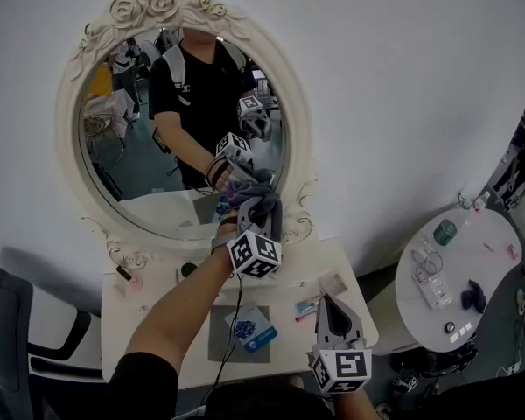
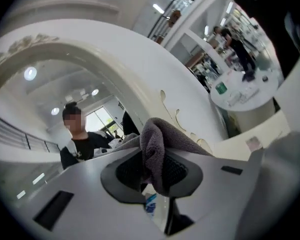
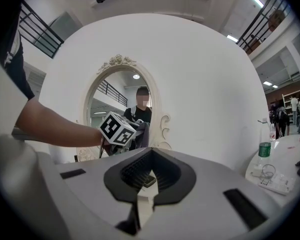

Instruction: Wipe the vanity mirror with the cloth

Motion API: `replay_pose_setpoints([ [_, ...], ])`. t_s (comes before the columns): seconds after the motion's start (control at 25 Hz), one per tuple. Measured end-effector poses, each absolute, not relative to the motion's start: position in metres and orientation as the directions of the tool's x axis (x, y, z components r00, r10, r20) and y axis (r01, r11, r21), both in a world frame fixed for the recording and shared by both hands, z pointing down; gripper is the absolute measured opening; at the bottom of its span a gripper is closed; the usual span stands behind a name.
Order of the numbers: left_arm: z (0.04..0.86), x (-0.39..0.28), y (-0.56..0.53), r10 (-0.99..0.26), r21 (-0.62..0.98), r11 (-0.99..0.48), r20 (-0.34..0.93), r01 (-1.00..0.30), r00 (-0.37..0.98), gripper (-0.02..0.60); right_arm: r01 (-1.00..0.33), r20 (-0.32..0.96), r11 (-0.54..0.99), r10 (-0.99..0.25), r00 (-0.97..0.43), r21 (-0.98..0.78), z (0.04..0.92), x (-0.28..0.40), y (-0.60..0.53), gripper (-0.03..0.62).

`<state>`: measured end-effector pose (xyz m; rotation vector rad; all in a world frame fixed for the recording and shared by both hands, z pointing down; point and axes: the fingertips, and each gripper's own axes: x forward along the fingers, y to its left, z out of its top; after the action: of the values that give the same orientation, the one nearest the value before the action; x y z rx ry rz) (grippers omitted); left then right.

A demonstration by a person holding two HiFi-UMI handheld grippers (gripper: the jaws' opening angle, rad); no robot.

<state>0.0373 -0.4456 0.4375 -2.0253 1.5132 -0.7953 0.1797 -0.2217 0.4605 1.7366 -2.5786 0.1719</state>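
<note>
White curved wall (image 1: 402, 77) behind; bright, busy hall reflected. Oval vanity mirror with ornate cream rose-carved frame (image 1: 149, 147) stands at the back of a white vanity surface (image 1: 149, 309). Round white side table (image 1: 494, 226) well apart to the right, with a green-capped bottle (image 1: 444, 232) and small clutter.

Left gripper (image 1: 252, 198) raised at the lower right of the glass, clenched on a bunched grey cloth (image 1: 262, 204). The left gripper view shows the fabric pinched between the jaws. Cloth looks pressed to the glass near the frame; contact not certain.

Right gripper (image 1: 331, 304) low over the surface's front right, jaws closed, nothing in them.

Judgement: wipe under way. Keep the cloth flat and sweep overlapping arcs inward from the frame. Carved scrolls may snag the fabric. Blue packet (image 1: 249, 331) on a grey mat (image 1: 220, 344) lies below, clear of the stroke.
</note>
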Motion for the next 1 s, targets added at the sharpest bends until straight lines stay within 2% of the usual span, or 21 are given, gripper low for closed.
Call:
replay_pose_setpoints([
  [0.16, 0.431, 0.016, -0.409, -0.967, -0.394, -0.253, 0.138, -0.884, 0.215, 0.075, -0.915, 0.059, 0.394, -0.915, -0.399, -0.088, 0.452, 0.170, -0.217, 0.011],
  [0.24, 0.430, 0.004, -0.386, -0.966, -0.235, -0.240, 0.150, -0.942, 0.209, 0.075, -0.906, 0.045, 0.415, -0.907, -0.419, -0.086, 0.447, 0.163, -0.218, 0.011],
  [0.32, 0.436, -0.008, -0.363, -0.967, -0.147, -0.212, 0.171, -0.966, 0.186, 0.075, -0.897, 0.045, 0.438, -0.896, -0.441, -0.066, 0.445, 0.154, -0.219, 0.011],
  [0.6, 0.446, -0.039, -0.286, -0.983, -0.142, -0.093, 0.174, -0.986, 0.067, 0.075, -0.862, 0.053, 0.505, -0.861, -0.506, -0.032, 0.444, 0.116, -0.226, 0.011],
  [1.0, 0.441, -0.079, -0.240, -0.982, -0.090, -0.035, 0.189, -0.995, 0.018, 0.075, -0.807, 0.057, 0.587, -0.805, -0.590, -0.062, 0.447, 0.067, -0.227, 0.011],
])
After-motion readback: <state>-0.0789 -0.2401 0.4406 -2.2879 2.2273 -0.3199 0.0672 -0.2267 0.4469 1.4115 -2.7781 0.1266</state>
